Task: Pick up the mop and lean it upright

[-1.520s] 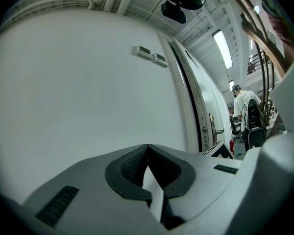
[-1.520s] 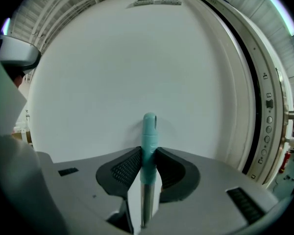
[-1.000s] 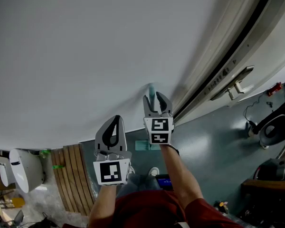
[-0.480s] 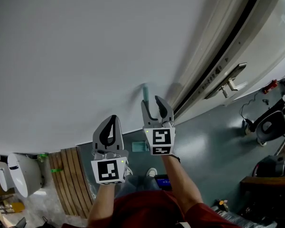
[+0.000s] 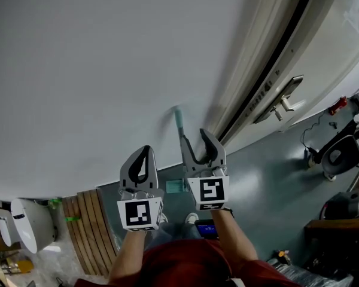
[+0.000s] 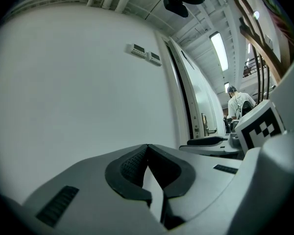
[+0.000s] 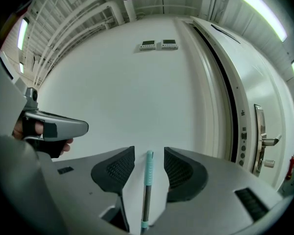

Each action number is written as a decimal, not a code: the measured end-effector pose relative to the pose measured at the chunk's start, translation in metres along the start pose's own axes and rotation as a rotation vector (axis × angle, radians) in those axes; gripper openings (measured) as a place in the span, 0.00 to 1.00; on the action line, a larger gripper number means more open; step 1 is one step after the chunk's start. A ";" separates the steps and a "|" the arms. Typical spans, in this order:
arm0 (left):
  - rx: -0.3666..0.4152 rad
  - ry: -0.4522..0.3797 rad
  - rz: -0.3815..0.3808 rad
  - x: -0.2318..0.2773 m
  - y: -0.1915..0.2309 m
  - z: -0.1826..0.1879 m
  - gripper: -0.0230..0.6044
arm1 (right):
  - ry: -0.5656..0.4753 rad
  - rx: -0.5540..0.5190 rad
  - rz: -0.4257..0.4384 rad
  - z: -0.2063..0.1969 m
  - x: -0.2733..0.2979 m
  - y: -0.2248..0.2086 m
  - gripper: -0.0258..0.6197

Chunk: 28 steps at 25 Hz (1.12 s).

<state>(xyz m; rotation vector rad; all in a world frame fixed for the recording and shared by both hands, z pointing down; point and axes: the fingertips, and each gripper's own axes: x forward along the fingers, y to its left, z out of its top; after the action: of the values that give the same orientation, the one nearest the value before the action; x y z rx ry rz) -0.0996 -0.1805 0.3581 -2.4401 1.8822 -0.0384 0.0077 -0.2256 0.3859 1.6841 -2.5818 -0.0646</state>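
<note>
The mop's handle [image 5: 179, 124], a metal shaft with a teal grip at its top, leans upright against the white wall [image 5: 96, 70]. Its teal head [image 5: 175, 185] shows on the floor below. My right gripper [image 5: 196, 139] is open, its jaws on either side of the handle without touching it. In the right gripper view the handle [image 7: 149, 173] stands in the gap between the open fingers [image 7: 118, 169]. My left gripper [image 5: 145, 152] is shut and empty, to the left of the mop; its jaws [image 6: 147, 150] meet at the tips.
A door with a lever handle [image 5: 285, 97] and dark frame runs along the right of the wall. A slatted wooden board [image 5: 87, 232] and a white fixture [image 5: 27, 223] lie at lower left. Machines [image 5: 341, 154] stand at the right. A person [image 6: 237, 102] stands far off.
My right gripper has opened wider and drawn back down the handle towards the person. The mop handle stays against the wall. The left gripper has hardly moved.
</note>
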 end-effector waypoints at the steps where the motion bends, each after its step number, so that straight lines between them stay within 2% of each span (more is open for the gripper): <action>1: 0.001 0.001 -0.005 0.000 -0.001 -0.001 0.06 | -0.003 0.004 -0.004 0.002 -0.004 -0.001 0.34; 14: 0.005 -0.005 -0.030 0.003 -0.010 0.002 0.06 | -0.008 0.015 -0.010 0.009 -0.029 -0.007 0.33; 17: 0.003 -0.011 -0.035 0.003 -0.011 0.002 0.06 | -0.031 0.020 -0.020 0.015 -0.033 -0.009 0.21; 20: 0.000 -0.002 -0.039 0.003 -0.013 -0.001 0.06 | -0.061 0.040 -0.022 0.020 -0.034 -0.011 0.14; 28: -0.006 -0.011 -0.069 0.004 -0.021 0.003 0.06 | -0.070 0.045 -0.013 0.033 -0.043 -0.007 0.09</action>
<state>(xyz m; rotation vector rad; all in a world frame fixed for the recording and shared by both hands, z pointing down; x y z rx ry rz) -0.0777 -0.1790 0.3568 -2.5026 1.7961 -0.0230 0.0295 -0.1889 0.3513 1.7439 -2.6424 -0.0680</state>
